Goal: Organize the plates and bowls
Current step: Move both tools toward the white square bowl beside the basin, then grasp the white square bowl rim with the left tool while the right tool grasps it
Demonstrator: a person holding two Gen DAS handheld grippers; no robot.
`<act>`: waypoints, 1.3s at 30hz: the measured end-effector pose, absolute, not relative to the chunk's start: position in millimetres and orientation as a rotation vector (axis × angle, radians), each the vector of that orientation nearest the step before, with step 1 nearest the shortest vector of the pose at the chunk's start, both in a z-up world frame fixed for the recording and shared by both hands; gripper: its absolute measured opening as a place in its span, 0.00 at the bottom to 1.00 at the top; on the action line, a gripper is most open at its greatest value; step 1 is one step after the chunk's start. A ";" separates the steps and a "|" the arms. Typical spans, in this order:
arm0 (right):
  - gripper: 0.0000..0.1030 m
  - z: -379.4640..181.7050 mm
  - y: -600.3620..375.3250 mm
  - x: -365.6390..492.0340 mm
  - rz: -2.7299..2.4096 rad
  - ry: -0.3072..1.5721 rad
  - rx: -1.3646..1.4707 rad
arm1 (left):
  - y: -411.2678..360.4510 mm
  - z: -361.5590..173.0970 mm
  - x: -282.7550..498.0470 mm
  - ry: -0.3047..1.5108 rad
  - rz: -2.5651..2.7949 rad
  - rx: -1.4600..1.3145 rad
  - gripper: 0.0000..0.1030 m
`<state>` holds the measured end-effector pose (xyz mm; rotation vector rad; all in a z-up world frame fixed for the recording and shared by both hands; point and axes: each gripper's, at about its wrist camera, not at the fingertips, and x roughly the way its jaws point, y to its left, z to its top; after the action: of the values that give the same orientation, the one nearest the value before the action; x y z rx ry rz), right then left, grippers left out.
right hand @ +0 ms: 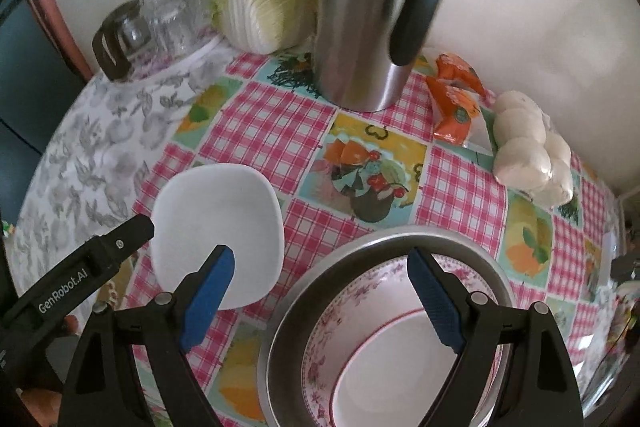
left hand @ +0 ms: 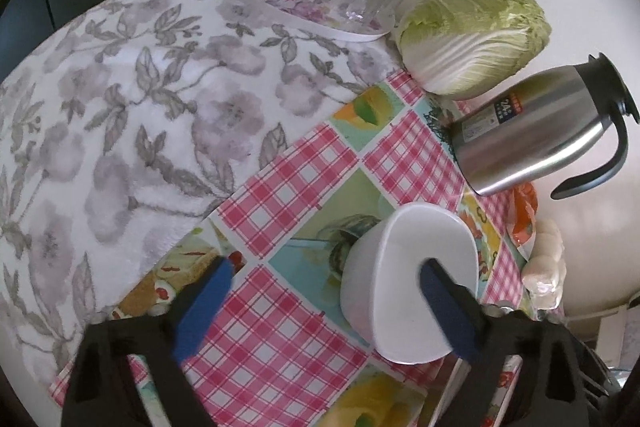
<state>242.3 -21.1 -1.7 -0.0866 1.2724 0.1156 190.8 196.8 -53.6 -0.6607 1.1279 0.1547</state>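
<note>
1. White square dish [right hand: 218, 233] sitting alone on the checked tablecloth [right hand: 260, 131], just left of the stack and apart from it.
2. Sitting nested beside it: metal basin [right hand: 288, 311] holding a floral bowl [right hand: 320, 331] with a red-rimmed plate [right hand: 384, 379] inside, so judging the sorting partly done.
3. Left gripper [left hand: 324, 301] spreading wide, one pad over the dish, gripping nothing.
4. Right gripper [right hand: 320, 293] hovering wide open and empty above the basin's rim.
5. Remaining, likely: moving the dish to the stack.

bowl [right hand: 218, 231] left of nested bowls [right hand: 384, 339]
</note>
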 end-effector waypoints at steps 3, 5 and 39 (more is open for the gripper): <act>0.86 -6.7 -14.0 247.1 0.111 1.285 -0.124 | 198.4 -60.2 192.4 1.149 0.144 -0.671 0.85; 0.86 -11.1 -10.1 250.5 0.112 1.295 -0.143 | 198.9 -62.4 193.1 1.151 0.138 -0.680 0.82; 0.22 -59.4 6.5 260.6 0.209 1.400 -0.007 | 176.8 -104.3 207.7 1.249 -0.044 -0.798 0.24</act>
<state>260.6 6.5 -59.4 -0.0070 1.3996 0.2094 207.7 176.8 -104.3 -0.7979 1.2490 -0.0440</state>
